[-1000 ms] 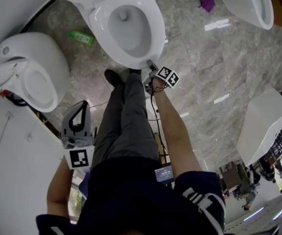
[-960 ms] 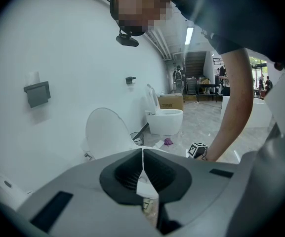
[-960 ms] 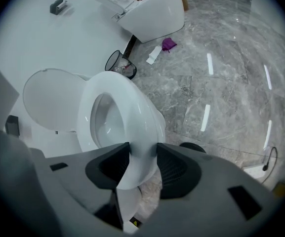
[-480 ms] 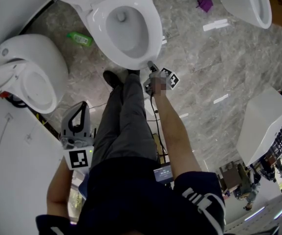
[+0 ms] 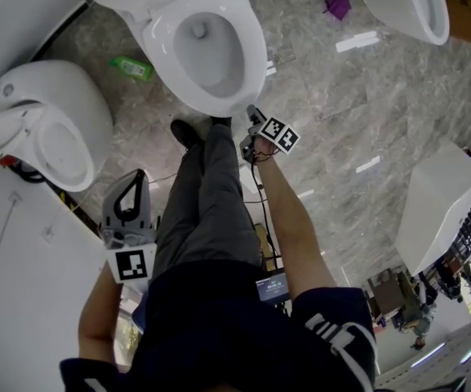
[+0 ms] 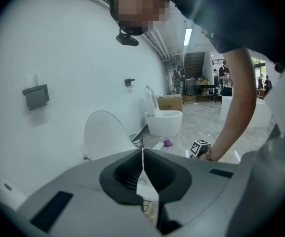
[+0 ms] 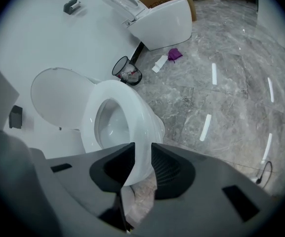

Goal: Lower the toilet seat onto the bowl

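A white toilet (image 5: 211, 47) stands on the marble floor ahead of me, its lid (image 7: 58, 98) raised against the wall. The toilet seat (image 7: 137, 112) lies flat on the bowl. My right gripper (image 5: 251, 113) is at the seat's front tip. Its jaws are closing, and the seat's front rim fills the gap between the pads in the right gripper view (image 7: 139, 167). My left gripper (image 5: 131, 198) hangs back beside my left leg, pointing up, shut with nothing in it. In the left gripper view its jaws (image 6: 142, 169) meet in a thin line.
Another toilet (image 5: 47, 129) stands at the left, a third (image 5: 411, 6) at the top right. A green bottle (image 5: 133, 64) and purple scrap (image 5: 337, 6) lie on the floor. A small waste basket (image 7: 127, 70) stands by the wall, a white block (image 5: 443, 207) at the right.
The right gripper has stayed at the seat's front tip, shifting only slightly. The left gripper has not moved.
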Tool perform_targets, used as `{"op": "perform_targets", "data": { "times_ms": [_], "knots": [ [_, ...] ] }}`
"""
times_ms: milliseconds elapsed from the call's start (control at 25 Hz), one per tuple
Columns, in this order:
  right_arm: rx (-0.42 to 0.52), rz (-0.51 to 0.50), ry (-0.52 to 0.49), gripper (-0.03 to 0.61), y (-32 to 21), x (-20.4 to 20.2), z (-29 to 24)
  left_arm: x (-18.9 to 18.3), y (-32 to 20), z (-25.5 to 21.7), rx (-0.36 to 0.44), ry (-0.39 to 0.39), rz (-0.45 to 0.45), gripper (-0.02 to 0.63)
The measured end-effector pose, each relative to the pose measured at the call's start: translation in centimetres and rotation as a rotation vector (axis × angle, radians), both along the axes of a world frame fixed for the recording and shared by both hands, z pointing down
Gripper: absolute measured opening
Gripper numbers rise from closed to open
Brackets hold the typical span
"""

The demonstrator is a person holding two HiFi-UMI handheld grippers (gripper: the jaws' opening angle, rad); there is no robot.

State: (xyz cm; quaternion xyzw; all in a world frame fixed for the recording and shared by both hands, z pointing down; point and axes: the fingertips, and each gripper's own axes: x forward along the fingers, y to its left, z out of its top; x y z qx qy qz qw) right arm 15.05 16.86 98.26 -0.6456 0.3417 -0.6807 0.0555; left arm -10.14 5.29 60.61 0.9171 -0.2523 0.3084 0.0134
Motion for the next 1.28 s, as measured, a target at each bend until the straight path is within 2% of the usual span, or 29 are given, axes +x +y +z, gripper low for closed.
{"op": "perform_targets", "data": {
  "times_ms": [40,160,360,600,800,1040,1280],
  "knots": [
    [-0.002,-0.01,0.01,0.12,0.1,0.0,-0.2,0.0,0.0,-0.1,0.001,0.0,-0.001,0.026],
    [-0.007,-0.03,0.041,0.066,0.3,0.2,-1.1,-0.1,-0.1,-0.4,0.003,-0.004,0.001,0.028],
    [0.017,-0.06,0.076,0.028,0.2,0.5,-2.7,0.0,0.0,-1.1,0.012,0.005,-0.003,0.028],
    [0.049,-0.098,0.123,0.02,-0.4,1.0,-3.9,0.1,0.0,-1.6,0.023,0.012,-0.004,0.028],
    [0.125,-0.268,0.256,0.02,-1.8,0.8,-6.6,0.1,-0.1,-2.0,0.031,0.01,-0.005,0.028],
    [0.245,-0.467,0.435,0.02,-4.2,0.1,-11.6,-0.4,-1.3,-2.5,0.029,0.03,-0.081,0.028],
    [0.349,-0.587,0.551,0.02,-6.2,-0.8,-16.8,-0.4,-1.7,-3.8,0.058,0.043,-0.088,0.026]
  ]
}}
